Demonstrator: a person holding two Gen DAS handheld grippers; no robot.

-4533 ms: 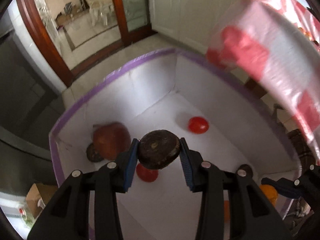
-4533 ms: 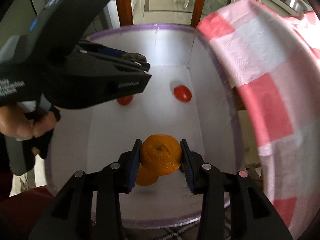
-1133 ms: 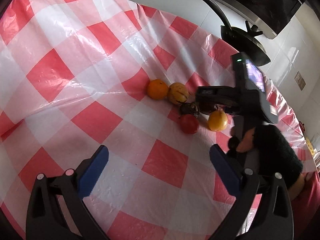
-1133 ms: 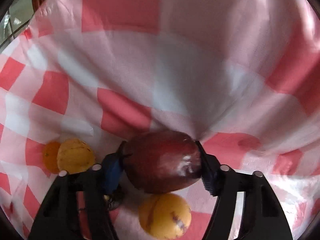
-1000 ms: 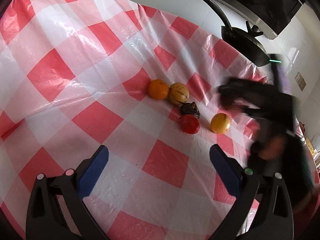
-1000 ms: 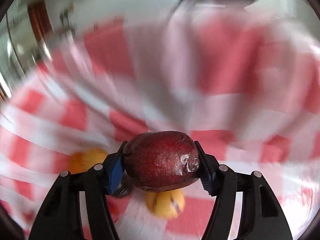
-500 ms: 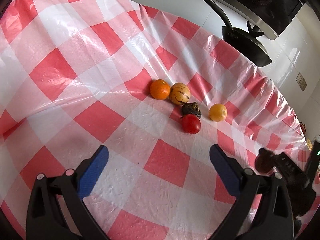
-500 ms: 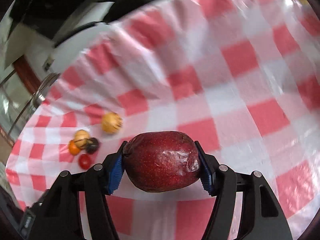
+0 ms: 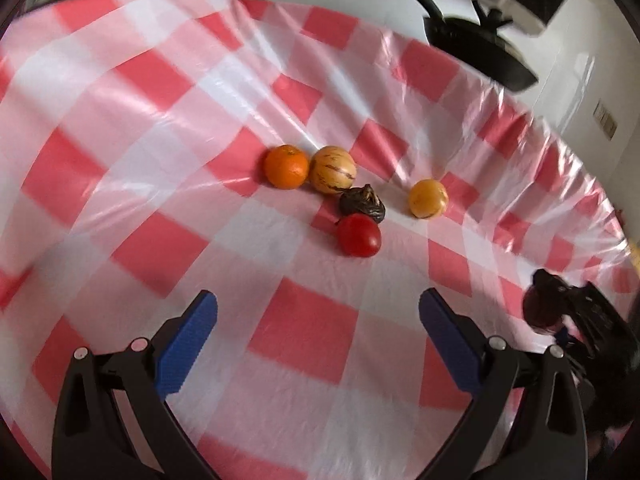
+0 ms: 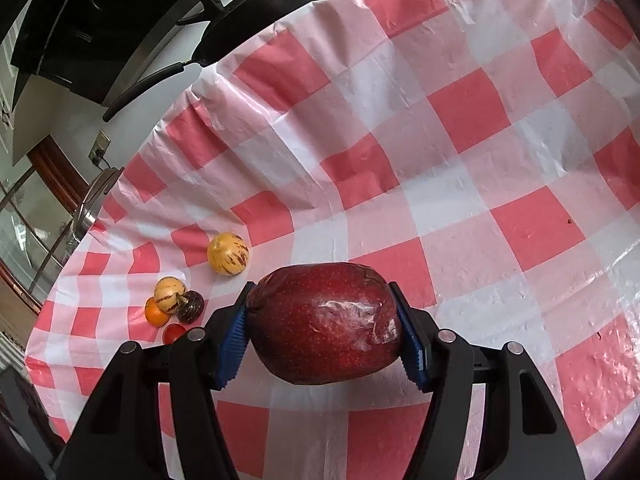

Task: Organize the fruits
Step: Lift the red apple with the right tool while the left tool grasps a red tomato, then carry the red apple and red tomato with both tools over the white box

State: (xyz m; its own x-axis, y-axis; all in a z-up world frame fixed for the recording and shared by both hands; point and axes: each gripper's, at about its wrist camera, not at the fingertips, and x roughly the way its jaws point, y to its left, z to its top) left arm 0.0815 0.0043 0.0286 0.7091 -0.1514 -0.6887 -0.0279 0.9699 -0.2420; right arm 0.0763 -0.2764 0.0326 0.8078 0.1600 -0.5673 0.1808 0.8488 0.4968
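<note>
My right gripper (image 10: 323, 336) is shut on a dark red apple (image 10: 326, 322) and holds it above the checked tablecloth; it also shows at the right edge of the left wrist view (image 9: 540, 312). My left gripper (image 9: 318, 344) is open and empty above the cloth. Ahead of it lie an orange (image 9: 286, 166), a striped yellow fruit (image 9: 333, 169), a dark wrinkled fruit (image 9: 362, 203), a red tomato (image 9: 358, 235) and a second yellow fruit (image 9: 427, 198). The same cluster shows far left in the right wrist view (image 10: 176, 304).
The red and white checked tablecloth (image 9: 160, 128) covers the whole table. A black frying pan (image 9: 480, 52) sits on the counter beyond the far table edge, also in the right wrist view (image 10: 256, 12). A glass door with a wooden frame (image 10: 36, 200) lies far left.
My right gripper lifted the red apple out of the fruit cluster and carried it away to the table's near right side. My left gripper stayed open and drew slightly closer to the fruits.
</note>
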